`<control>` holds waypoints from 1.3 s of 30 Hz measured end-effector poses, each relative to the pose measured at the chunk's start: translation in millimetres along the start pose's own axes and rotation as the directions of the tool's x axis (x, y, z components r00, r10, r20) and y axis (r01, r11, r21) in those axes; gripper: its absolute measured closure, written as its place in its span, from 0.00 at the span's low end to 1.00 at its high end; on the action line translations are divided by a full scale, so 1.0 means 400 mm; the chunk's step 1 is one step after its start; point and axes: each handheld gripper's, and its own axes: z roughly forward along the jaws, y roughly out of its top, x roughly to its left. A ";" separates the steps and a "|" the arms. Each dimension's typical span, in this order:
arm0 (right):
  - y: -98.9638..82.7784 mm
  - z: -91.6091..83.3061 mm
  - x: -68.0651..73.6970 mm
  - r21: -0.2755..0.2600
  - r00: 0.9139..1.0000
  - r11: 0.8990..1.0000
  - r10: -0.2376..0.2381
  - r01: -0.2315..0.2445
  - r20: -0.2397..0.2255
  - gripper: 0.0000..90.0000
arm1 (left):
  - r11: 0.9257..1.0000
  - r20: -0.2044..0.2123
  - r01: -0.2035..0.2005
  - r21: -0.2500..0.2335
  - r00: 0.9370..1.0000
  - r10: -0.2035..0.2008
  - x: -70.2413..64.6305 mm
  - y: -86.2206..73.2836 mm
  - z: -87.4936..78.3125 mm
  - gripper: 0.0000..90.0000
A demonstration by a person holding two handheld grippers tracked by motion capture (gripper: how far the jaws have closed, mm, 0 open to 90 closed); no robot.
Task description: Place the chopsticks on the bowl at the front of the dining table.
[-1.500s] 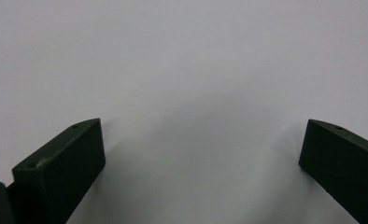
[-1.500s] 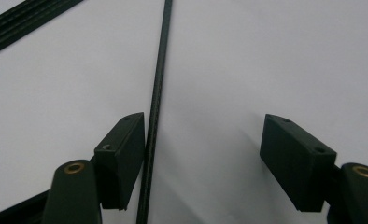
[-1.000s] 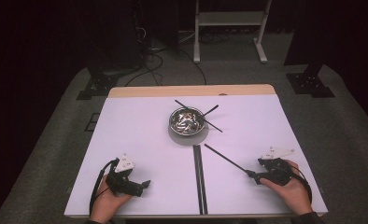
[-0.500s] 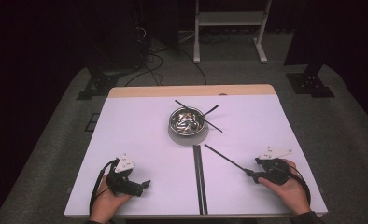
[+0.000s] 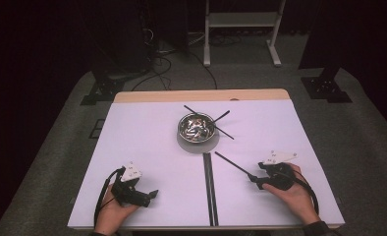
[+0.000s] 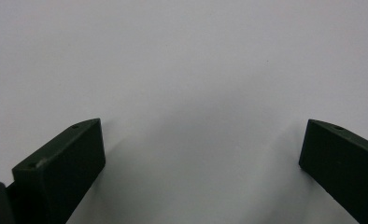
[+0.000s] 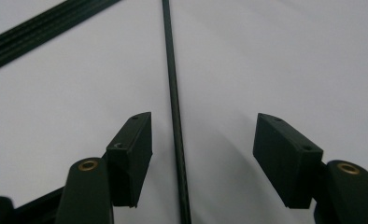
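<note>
A thin black rod lies slanted on the white table, right of the centre strip. My right gripper rests low at the rod's near end. In the right gripper view the rod runs between the two jaws of that gripper, nearer the left one, and neither pad presses on it. Those jaws have just been closing a little and still stand apart. My left gripper lies at the front left, and its open gripper has bare table between its jaws.
A metal bowl with small pieces inside sits on a grey disc at the table's middle back. Two more black rods lie crossed beside it. A black strip runs from the disc to the front edge, and the same strip crosses the right gripper view.
My right hand has edged slightly left along the rod. The left hand has not moved.
</note>
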 end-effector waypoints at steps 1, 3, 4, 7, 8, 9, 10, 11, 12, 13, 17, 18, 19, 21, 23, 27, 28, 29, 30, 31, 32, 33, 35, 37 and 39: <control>0.003 0.001 0.000 -0.002 1.000 1.000 0.002 -0.002 -0.004 0.40 | 1.000 0.000 0.000 0.000 1.000 0.000 0.000 0.000 0.000 0.00; 0.011 0.009 0.000 -0.015 1.000 1.000 0.005 -0.006 -0.016 0.40 | 1.000 0.000 0.000 0.000 1.000 0.000 0.000 0.000 0.000 0.00; 0.014 0.013 0.000 -0.012 1.000 1.000 0.007 -0.007 -0.020 0.40 | 1.000 0.000 0.000 0.000 1.000 0.000 0.000 0.000 0.000 0.00; 0.021 0.022 0.002 -0.011 1.000 1.000 0.005 -0.005 -0.024 0.40 | 1.000 0.000 0.000 0.000 1.000 0.000 0.000 0.000 0.000 0.00; 0.023 0.023 0.002 -0.012 1.000 1.000 0.001 -0.001 -0.025 0.40 | 1.000 0.000 0.000 0.000 1.000 0.000 0.000 0.000 0.000 0.00; 0.025 0.024 0.003 -0.017 1.000 1.000 0.001 -0.001 -0.028 0.40 | 1.000 0.000 0.000 0.000 1.000 0.000 0.000 0.000 0.000 0.00; 0.027 0.025 0.003 -0.019 1.000 1.000 0.005 -0.005 -0.030 0.40 | 1.000 0.000 0.000 0.000 1.000 0.000 0.000 0.000 0.000 0.00; 0.029 0.026 0.002 -0.022 0.999 1.000 0.003 -0.004 -0.032 0.40 | 1.000 0.000 0.000 0.000 1.000 0.000 0.000 0.000 0.000 0.00; 0.031 0.027 0.002 -0.028 0.999 1.000 0.005 -0.006 -0.036 0.40 | 1.000 0.000 0.000 0.000 1.000 0.000 0.000 0.000 0.000 0.00; 0.033 0.028 0.002 -0.033 0.999 0.999 0.009 -0.010 -0.041 0.40 | 1.000 0.000 0.000 0.000 1.000 0.000 0.000 0.000 0.000 0.00; 0.039 0.037 0.002 -0.038 0.999 0.999 0.010 -0.012 -0.048 0.40 | 1.000 0.000 0.000 0.000 1.000 0.000 0.000 0.000 0.000 0.00; 0.041 0.039 0.002 -0.039 0.999 0.999 0.012 -0.014 -0.050 0.40 | 1.000 0.000 0.000 0.000 1.000 0.000 0.000 0.000 0.000 0.00; 0.042 0.041 0.002 -0.042 0.999 0.999 0.011 -0.013 -0.052 0.40 | 1.000 0.000 0.000 0.000 1.000 0.000 0.000 0.000 0.000 0.00; 0.047 0.045 0.003 -0.040 0.999 0.999 0.003 -0.005 -0.053 0.40 | 1.000 0.000 0.000 0.000 1.000 0.000 0.000 0.000 0.000 0.00; 0.051 0.050 0.005 -0.040 0.998 0.999 -0.002 -0.001 -0.057 0.41 | 1.000 0.000 0.000 0.000 1.000 0.000 0.000 0.000 0.000 0.00; 0.058 0.058 0.007 -0.042 0.998 0.999 -0.001 -0.002 -0.064 0.43 | 1.000 0.000 0.000 0.000 1.000 0.000 0.000 0.000 0.000 0.00; 0.059 0.060 0.007 -0.043 0.998 0.999 -0.001 -0.002 -0.065 0.44 | 1.000 0.000 0.000 0.000 1.000 0.000 0.000 0.000 0.000 0.00; 0.060 0.061 0.006 -0.045 0.998 0.999 -0.002 -0.001 -0.068 0.45 | 1.000 0.000 0.000 0.000 1.000 0.000 0.000 0.000 0.000 0.00; 0.061 0.062 0.007 -0.045 0.997 0.999 0.001 -0.004 -0.071 0.45 | 1.000 0.000 0.000 0.000 1.000 0.000 0.000 0.000 0.000 0.00; 0.062 0.064 0.008 -0.047 0.997 0.999 0.001 -0.005 -0.072 0.46 | 1.000 0.000 0.000 0.000 1.000 0.000 0.000 0.000 0.000 0.00; 0.063 0.065 0.008 -0.047 0.997 0.999 0.002 -0.006 -0.074 0.47 | 1.000 0.000 0.000 0.000 1.000 0.000 0.000 0.000 0.000 0.00; 0.063 0.066 0.009 -0.047 0.997 0.999 0.003 -0.007 -0.078 0.49 | 1.000 0.000 0.000 0.000 1.000 0.000 0.000 0.000 0.000 0.00; 0.063 0.067 0.010 -0.043 0.997 0.999 0.000 -0.003 -0.082 0.53 | 1.000 -0.001 0.000 0.000 1.000 0.000 0.000 0.000 0.000 0.00; 0.062 0.067 0.011 -0.040 0.996 0.999 0.000 -0.003 -0.084 0.58 | 1.000 0.000 0.000 0.000 1.000 0.000 0.000 0.000 0.000 0.00; 0.062 0.067 0.012 -0.039 0.996 0.999 -0.001 -0.003 -0.085 0.63 | 1.000 0.000 0.000 0.000 1.000 0.000 0.000 0.000 0.000 0.00</control>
